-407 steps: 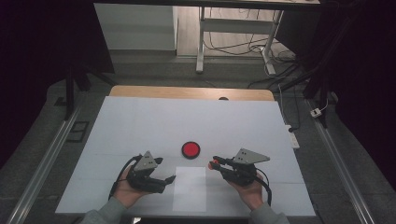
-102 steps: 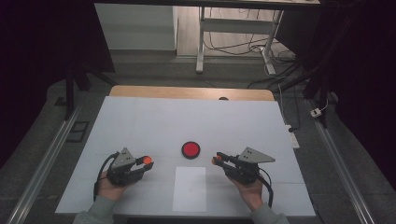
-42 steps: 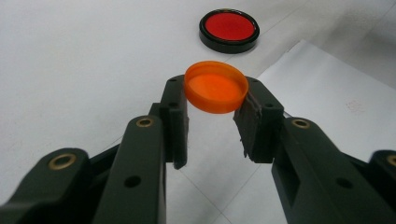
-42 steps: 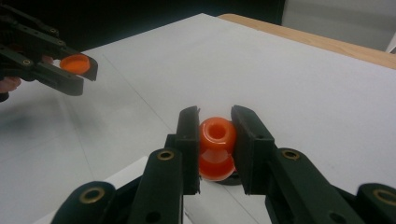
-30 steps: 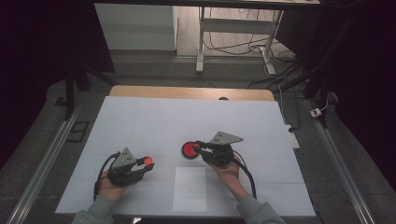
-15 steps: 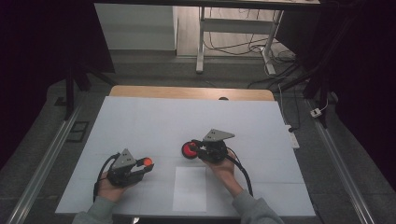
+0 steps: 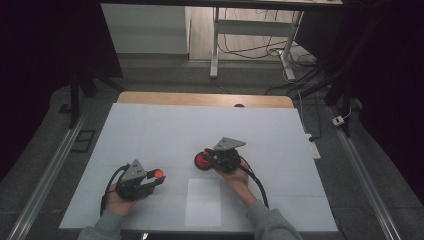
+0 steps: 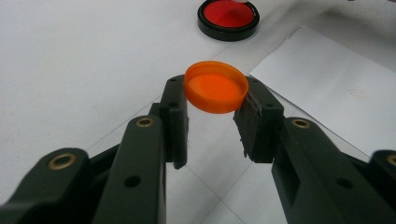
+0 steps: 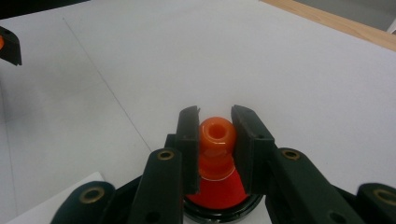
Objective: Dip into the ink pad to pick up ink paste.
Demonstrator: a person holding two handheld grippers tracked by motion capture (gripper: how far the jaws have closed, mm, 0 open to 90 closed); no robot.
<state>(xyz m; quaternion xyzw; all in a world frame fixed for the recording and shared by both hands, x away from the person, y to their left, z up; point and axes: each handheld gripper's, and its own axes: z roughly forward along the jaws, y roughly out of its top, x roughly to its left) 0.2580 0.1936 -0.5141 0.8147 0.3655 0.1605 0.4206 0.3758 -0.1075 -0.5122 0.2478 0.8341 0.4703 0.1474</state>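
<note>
The stamp (image 9: 216, 140) is standing on the red ink pad (image 7: 203, 160) near the middle of the bench (image 7: 165, 130), and the right tongs (image 9: 215, 122) are clamping its knob. I think inking is happening now; next the stamp should be lifted straight and carried to the white paper (image 7: 203, 202). The left gripper view is showing the left tongs (image 8: 215, 95) clamping the orange cap (image 8: 216, 87); in the high view it looks like a small dot.

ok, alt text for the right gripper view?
The right gripper is shut on the knob of an orange stamp, held over a round black ink pad with a red surface. Both are on a white table, with a white paper sheet's corner at lower left.
</note>
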